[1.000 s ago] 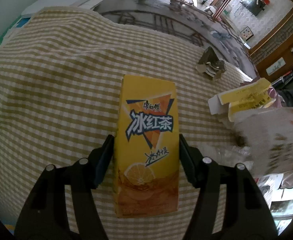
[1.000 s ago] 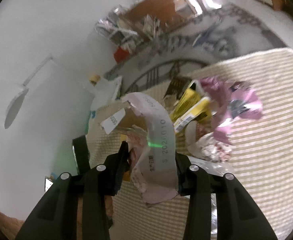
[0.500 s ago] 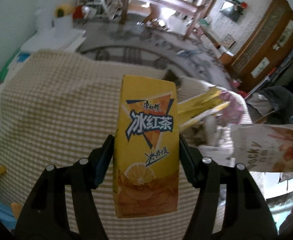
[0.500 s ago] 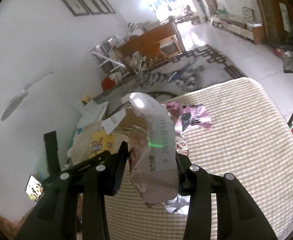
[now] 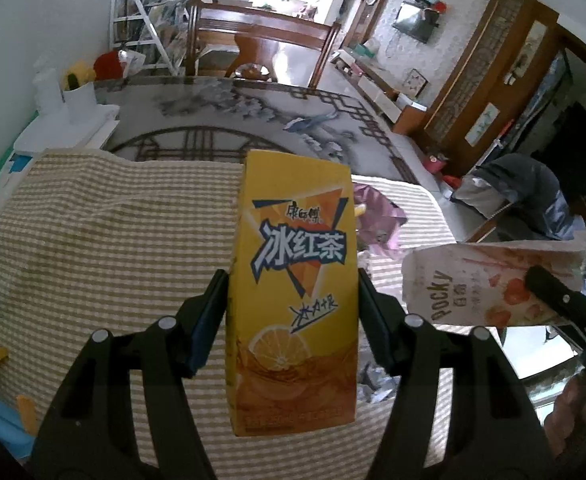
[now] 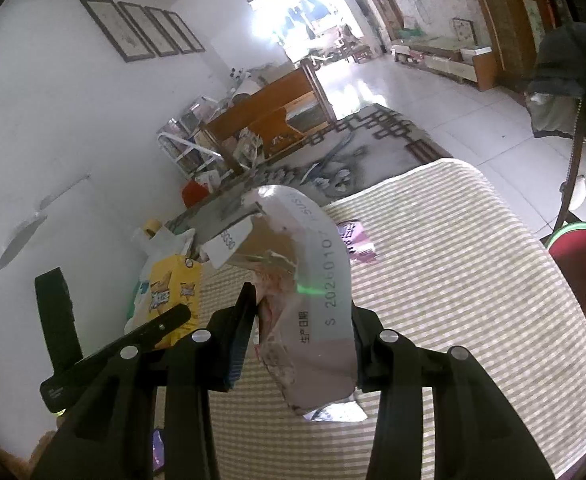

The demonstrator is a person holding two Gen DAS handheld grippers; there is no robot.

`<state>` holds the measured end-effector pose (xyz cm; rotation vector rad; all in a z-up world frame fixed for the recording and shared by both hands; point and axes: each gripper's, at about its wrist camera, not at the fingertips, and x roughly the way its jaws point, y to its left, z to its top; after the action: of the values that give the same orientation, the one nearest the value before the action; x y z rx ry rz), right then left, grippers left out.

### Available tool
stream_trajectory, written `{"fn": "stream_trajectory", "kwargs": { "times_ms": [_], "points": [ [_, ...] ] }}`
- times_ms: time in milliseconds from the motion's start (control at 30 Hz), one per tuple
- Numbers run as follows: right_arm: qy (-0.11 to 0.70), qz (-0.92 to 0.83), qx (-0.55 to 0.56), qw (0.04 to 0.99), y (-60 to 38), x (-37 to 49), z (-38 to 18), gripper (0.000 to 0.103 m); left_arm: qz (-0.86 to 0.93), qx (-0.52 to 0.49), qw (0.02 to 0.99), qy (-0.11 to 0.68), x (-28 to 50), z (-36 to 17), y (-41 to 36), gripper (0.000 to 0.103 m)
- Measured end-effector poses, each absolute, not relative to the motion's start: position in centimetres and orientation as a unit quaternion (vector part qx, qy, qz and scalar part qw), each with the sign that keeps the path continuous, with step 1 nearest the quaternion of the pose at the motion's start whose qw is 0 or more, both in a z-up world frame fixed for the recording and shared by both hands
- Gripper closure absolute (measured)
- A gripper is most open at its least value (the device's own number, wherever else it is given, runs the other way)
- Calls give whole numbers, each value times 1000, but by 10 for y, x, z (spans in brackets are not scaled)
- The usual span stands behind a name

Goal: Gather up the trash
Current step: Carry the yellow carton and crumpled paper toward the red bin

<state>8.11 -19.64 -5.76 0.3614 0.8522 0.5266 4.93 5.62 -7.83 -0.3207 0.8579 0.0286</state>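
My left gripper is shut on a yellow iced-tea carton, held upright above the checked tablecloth. My right gripper is shut on an opened Pocky box, which also shows in the left wrist view at the right. The carton and left gripper show at the left of the right wrist view. A purple wrapper lies on the cloth behind the carton and shows in the right wrist view.
Crumpled silvery wrapping lies on the cloth below the carton. A wooden chair stands beyond the patterned table top. A red stool is beside the table's right edge.
Both grippers rose well above the table with their loads. The trash pile on the cloth dropped lower and farther in both views; the room beyond came into sight.
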Motion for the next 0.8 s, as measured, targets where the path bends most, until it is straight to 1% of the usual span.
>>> {"fn": "stream_trajectory", "kwargs": {
  "times_ms": [800],
  "points": [
    [401, 232, 193, 865, -240, 86, -62, 63, 0, -133, 900, 415, 52, -70, 8, 43]
  ]
}}
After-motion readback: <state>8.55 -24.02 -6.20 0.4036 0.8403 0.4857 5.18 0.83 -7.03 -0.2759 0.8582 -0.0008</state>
